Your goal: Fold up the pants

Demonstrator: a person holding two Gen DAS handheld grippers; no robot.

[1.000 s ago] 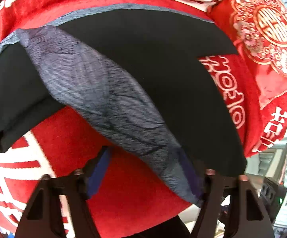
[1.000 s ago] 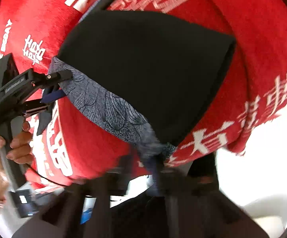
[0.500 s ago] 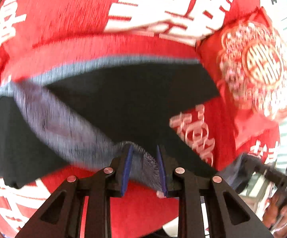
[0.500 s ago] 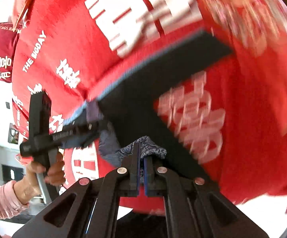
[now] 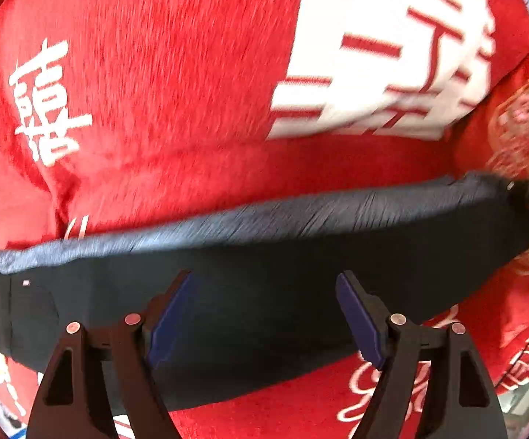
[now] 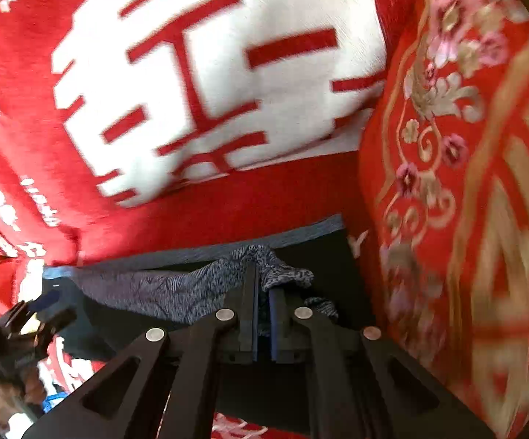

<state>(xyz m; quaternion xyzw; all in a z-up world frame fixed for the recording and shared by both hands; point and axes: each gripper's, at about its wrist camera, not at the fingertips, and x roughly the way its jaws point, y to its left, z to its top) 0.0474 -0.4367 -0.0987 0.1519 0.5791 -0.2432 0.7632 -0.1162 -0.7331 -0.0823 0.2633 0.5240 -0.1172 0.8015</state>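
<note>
left gripper (image 5: 268, 314): jaws opening, nothing pinched, pants (image 5: 264, 278) lay flat just beneath | right gripper (image 6: 263, 314): clenched on pants' patterned grey waistband (image 6: 264, 267) at its tips | blanket (image 5: 176, 73) beyond

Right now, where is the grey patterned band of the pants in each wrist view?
Left wrist: the grey patterned band runs as a blurred strip across mid-frame, along the far edge of the black pants, beyond the opening left tool.
Right wrist: lower centre, bunched and pinched in the right tool.
Shared landmark: the big white character on the red blanket.
</note>
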